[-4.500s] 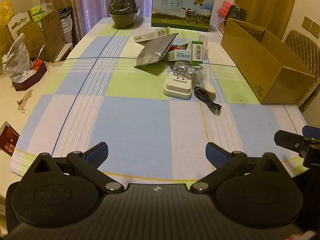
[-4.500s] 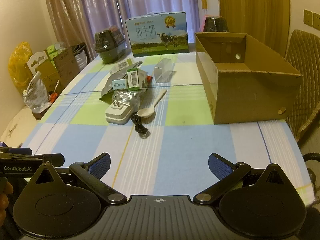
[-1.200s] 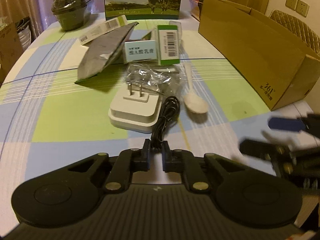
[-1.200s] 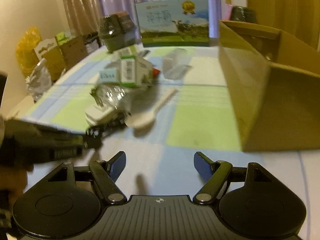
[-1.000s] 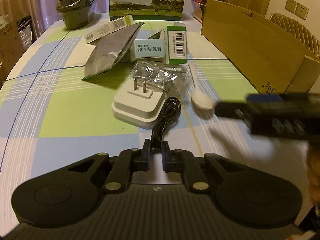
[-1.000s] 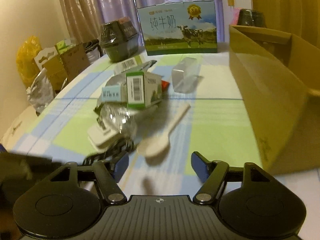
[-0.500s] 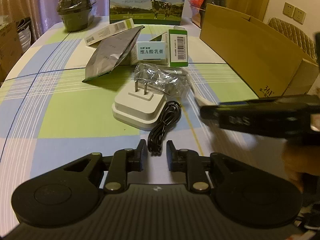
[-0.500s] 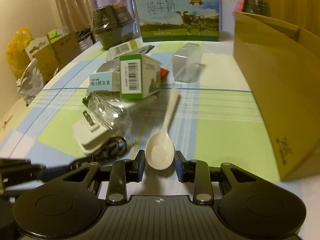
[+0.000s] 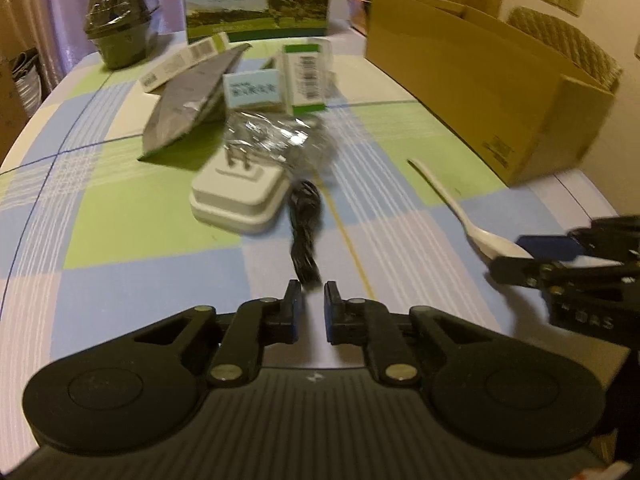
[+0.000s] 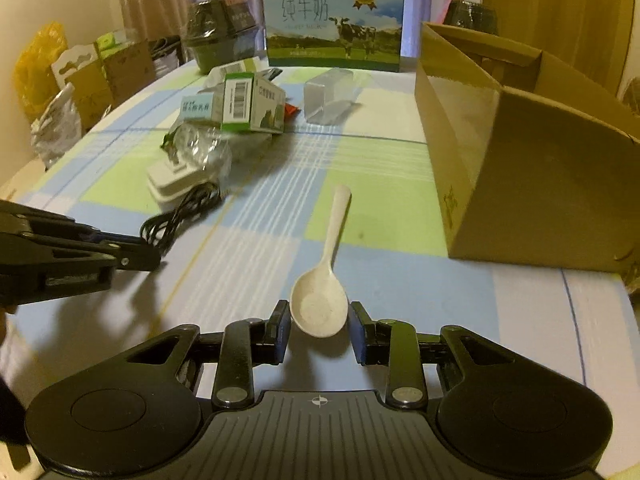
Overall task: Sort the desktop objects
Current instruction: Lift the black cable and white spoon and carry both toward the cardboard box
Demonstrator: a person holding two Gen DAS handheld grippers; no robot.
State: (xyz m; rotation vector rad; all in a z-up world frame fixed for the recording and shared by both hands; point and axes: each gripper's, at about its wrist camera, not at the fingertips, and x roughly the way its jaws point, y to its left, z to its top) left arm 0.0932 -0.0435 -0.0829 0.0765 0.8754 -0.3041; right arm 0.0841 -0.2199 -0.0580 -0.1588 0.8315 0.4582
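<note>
Cream plastic, the spoon (image 10: 325, 280) sits with its bowl between the jaws of the right gripper (image 10: 319, 322), low in the centre of the right wrist view, its handle pointing up the frame — clenched on the bowl's edges, as far as I can judge. The left gripper (image 9: 312, 306) has its jaws drawn close but parted, the tail of the black cable (image 9: 306, 232) just at their tips, not clearly pinched. Rounded and slick, that bowl could squirt out or swivel if the hold is only on its rim, and the long handle would then swing. The cardboard box (image 10: 520, 152) fills the right of the frame, its near wall tall enough to catch the handle on the way over. On the checked worktop (image 10: 248, 264), upper left of centre, lie a white charger (image 10: 172, 184), crinkled wrap and small cartons (image 10: 248, 106) — near the cable, which may drag the charger along.
</note>
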